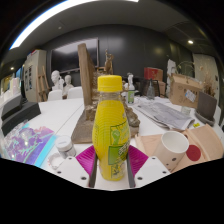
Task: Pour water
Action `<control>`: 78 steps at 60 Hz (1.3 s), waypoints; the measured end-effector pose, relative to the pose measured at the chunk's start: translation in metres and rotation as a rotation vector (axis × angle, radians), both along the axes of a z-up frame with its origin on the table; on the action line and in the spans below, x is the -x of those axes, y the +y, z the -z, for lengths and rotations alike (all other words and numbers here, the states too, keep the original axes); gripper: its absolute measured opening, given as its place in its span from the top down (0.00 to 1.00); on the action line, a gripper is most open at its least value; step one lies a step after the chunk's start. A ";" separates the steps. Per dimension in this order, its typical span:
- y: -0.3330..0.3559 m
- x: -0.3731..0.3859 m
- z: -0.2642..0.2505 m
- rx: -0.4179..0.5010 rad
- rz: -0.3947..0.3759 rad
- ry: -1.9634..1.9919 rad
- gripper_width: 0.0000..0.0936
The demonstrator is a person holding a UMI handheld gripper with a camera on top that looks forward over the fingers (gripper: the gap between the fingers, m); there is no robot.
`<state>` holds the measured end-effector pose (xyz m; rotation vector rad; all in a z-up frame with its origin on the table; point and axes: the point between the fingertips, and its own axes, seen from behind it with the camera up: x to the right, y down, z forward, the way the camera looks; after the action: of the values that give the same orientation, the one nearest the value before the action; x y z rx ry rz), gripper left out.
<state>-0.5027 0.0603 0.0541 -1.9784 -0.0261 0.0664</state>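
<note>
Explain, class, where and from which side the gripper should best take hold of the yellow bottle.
Probably the mid-body of the yellow bottle, approached head-on as now. It stands upright between the open fingers, its straight labelled sides facing the pads; the narrower capped neck looks a poorer grip.

The foot of the yellow bottle (110, 122) is hidden behind the gripper (110, 166) fingers, so contact with the table (55, 118) cannot be confirmed. Label print is too small to be read. A paper cup (172, 151) is partly hidden by one finger.
</note>
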 end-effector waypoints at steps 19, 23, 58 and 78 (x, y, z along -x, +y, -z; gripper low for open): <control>-0.005 -0.007 -0.010 -0.007 0.017 -0.016 0.71; -0.007 -0.008 -0.024 -0.016 0.026 0.038 0.71; 0.014 0.016 -0.147 0.067 0.106 1.760 0.72; 0.020 -0.012 -0.136 0.073 0.191 2.057 0.72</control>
<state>-0.4912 0.0802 0.1904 -1.1368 1.4321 1.8492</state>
